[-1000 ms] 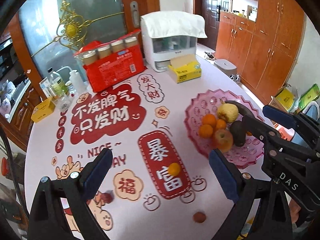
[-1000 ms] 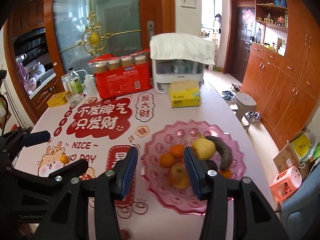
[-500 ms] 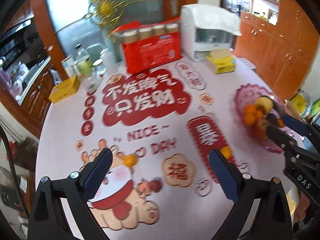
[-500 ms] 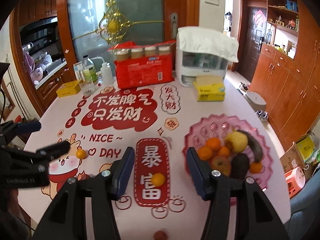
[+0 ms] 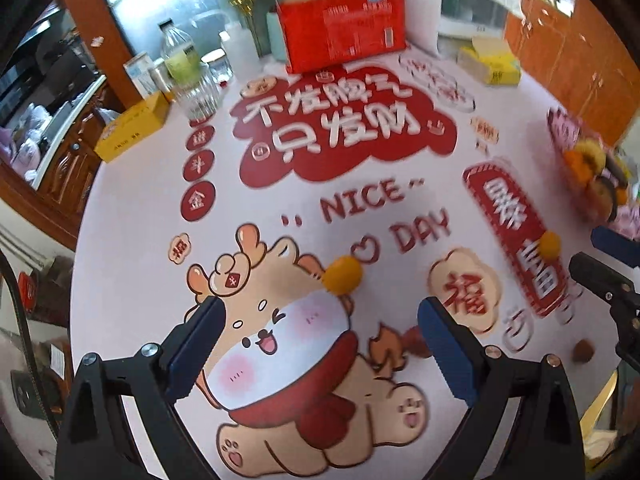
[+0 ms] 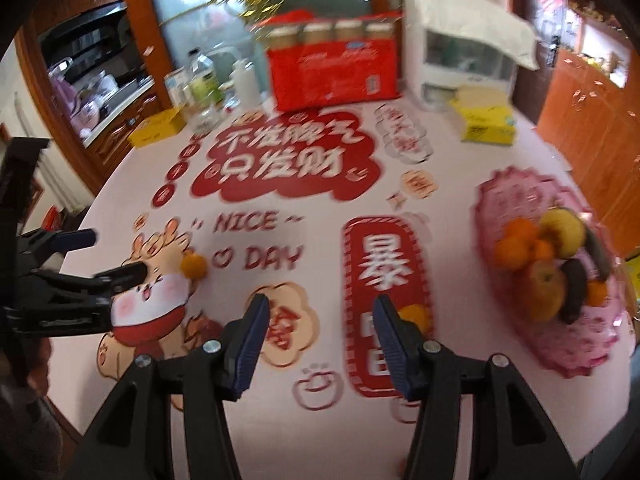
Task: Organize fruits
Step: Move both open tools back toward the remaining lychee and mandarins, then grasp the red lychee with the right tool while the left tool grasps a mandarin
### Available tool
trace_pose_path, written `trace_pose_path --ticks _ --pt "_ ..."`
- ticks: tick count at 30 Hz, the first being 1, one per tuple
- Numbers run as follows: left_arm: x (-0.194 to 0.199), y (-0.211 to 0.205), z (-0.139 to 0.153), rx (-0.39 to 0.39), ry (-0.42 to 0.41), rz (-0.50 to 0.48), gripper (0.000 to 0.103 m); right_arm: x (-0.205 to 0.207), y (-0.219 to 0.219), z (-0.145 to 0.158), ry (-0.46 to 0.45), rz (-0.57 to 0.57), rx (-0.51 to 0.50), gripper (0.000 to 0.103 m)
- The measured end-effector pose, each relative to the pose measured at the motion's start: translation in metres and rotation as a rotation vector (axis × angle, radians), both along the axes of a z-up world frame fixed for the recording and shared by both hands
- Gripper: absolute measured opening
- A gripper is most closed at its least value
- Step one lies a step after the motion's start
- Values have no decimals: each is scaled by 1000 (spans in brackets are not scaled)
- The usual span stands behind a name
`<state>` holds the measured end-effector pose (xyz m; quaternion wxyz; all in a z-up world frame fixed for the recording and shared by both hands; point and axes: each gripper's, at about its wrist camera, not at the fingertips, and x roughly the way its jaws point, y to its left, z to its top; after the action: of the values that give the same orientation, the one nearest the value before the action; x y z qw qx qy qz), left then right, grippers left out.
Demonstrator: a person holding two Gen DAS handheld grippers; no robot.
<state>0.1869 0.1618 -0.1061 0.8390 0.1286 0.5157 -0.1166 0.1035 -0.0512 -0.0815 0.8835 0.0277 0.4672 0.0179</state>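
A small orange (image 5: 343, 275) lies on the table just ahead of my open, empty left gripper (image 5: 320, 322); it also shows in the right wrist view (image 6: 194, 266). A second small orange (image 5: 549, 245) (image 6: 416, 316) lies on the red banner, just behind the right finger of my open, empty right gripper (image 6: 320, 324). A dark red fruit (image 5: 416, 340) lies beside the left gripper's right finger. A brown fruit (image 5: 582, 351) lies near the front edge. The pink fruit plate (image 6: 516, 196) at right holds oranges, an apple, a pear and dark fruits.
At the back stand a red carton of jars (image 5: 340, 36), a white dispenser (image 6: 464, 64), a yellow tissue box (image 6: 486, 124), bottles (image 5: 182, 60) and a yellow box (image 5: 132, 128). The table edge curves along the left and front.
My left gripper has swung left and down toward the cartoon print, closing on the left orange. My right gripper has moved left off the plate toward the red banner's orange.
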Motion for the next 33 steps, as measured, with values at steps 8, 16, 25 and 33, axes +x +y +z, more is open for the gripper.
trace_pose_path --ticks 8,16,25,33 --pt "14 22 -33 -33 64 0 89 20 64 -50 103 170 28 54" --pt "27 34 -47 -63 94 17 89 35 101 -88 198 273 30 50" --pt "40 21 -64 -99 118 9 89 37 102 -104 250 281 5 29" --pt "55 -8 -91 -114 173 -6 64 39 59 -100 242 152 12 28"
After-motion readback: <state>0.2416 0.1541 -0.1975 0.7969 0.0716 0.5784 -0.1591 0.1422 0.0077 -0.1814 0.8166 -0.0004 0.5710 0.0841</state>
